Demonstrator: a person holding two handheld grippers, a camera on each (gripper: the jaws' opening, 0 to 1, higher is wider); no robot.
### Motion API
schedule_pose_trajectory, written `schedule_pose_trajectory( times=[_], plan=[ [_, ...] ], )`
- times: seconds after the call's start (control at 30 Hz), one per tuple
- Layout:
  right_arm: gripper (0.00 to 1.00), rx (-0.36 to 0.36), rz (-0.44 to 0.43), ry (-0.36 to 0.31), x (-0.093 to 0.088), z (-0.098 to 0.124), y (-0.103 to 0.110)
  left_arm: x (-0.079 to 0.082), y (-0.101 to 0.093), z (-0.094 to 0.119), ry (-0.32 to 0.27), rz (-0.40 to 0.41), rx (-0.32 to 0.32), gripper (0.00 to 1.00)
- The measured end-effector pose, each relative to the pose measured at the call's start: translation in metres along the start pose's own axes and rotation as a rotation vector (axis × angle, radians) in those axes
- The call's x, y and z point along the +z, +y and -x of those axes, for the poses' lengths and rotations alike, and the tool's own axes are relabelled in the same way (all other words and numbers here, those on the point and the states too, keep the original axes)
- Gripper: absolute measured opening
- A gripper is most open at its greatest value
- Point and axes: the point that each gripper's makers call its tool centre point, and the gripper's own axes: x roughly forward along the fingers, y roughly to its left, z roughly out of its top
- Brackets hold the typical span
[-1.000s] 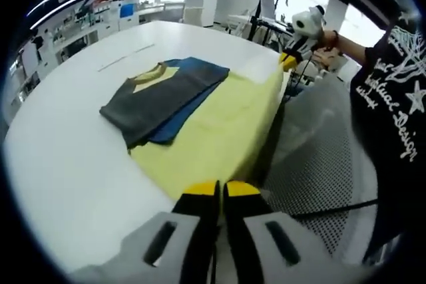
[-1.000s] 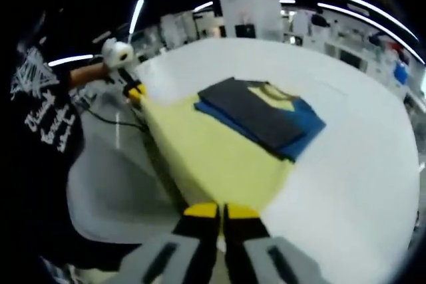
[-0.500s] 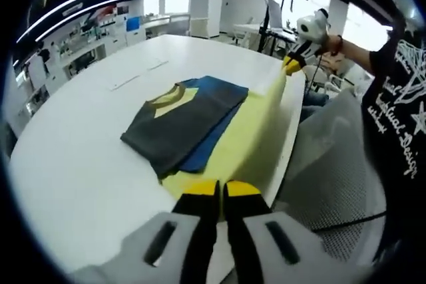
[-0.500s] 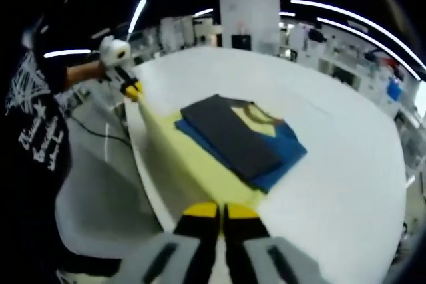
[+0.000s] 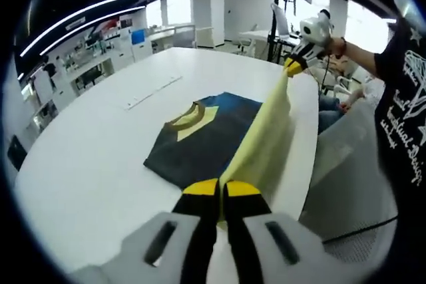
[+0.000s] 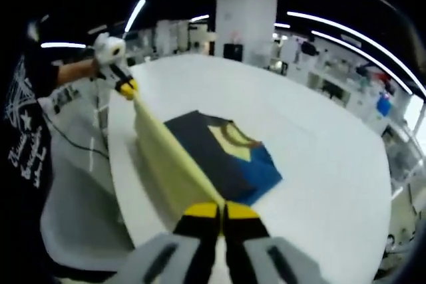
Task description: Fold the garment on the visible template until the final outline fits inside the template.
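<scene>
A garment lies on the white table (image 5: pixel 86 164). Its folded upper part is dark grey (image 5: pixel 200 147) with a blue panel (image 5: pixel 236 104) and a yellow collar (image 5: pixel 190 116). Its yellow lower part (image 5: pixel 263 138) is raised off the table as a taut sheet between both grippers. My left gripper (image 5: pixel 219 191) is shut on one corner of the yellow hem. My right gripper (image 6: pixel 221 209) is shut on the other corner. The right gripper (image 5: pixel 293 64) holds its corner high in the left gripper view. The left gripper (image 6: pixel 126 88) appears in the right gripper view, above the yellow sheet (image 6: pixel 166 157) and dark part (image 6: pixel 200 138).
A thin pale strip (image 5: pixel 152 91) lies on the table beyond the garment. A pale mesh chair (image 5: pixel 346 164) and a person in a black printed shirt (image 5: pixel 406 98) stand at the table's near edge. White pillars and shelves stand far behind.
The yellow part lay flat and draped over the table's edge; now both grippers have lifted it upright and carried it toward the dark folded part. Both cameras rose.
</scene>
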Motion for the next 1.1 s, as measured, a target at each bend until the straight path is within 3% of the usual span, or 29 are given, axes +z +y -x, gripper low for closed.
schedule_pose_trajectory(
  times=[0.27,0.4,0.5,0.57,0.73,0.83,0.87,0.97,1.1],
  plan=[
    [0.00,-0.061,0.044,-0.017,0.020,-0.006,-0.021,0.024,0.028,-0.004,-0.062,0.009,0.043,0.00],
    [0.00,-0.115,0.065,-0.027,0.030,-0.011,-0.033,0.035,0.032,-0.011,-0.085,0.017,0.068,0.00],
    [0.00,-0.165,0.078,-0.040,0.036,-0.019,-0.045,0.039,0.045,-0.016,-0.099,0.015,0.116,0.00],
    [0.00,-0.207,0.041,-0.045,0.037,-0.023,-0.054,0.044,0.049,-0.022,-0.119,0.030,0.133,0.00],
    [0.00,-0.249,-0.056,-0.062,0.036,-0.042,-0.073,0.044,0.071,-0.037,-0.094,-0.001,0.188,0.00],
    [0.00,-0.304,-0.019,-0.018,0.030,-0.050,-0.085,0.047,0.078,-0.049,-0.120,0.044,0.210,0.00],
    [0.00,-0.317,-0.020,-0.009,0.028,-0.057,-0.088,0.044,0.081,-0.053,-0.109,0.026,0.204,0.00],
    [0.00,-0.310,-0.018,-0.015,0.027,-0.075,-0.094,0.028,0.093,-0.067,-0.019,-0.035,0.271,0.00],
    [0.00,-0.317,-0.045,-0.007,0.018,-0.093,-0.104,0.013,0.113,-0.084,-0.020,-0.007,0.276,0.00]
  ],
)
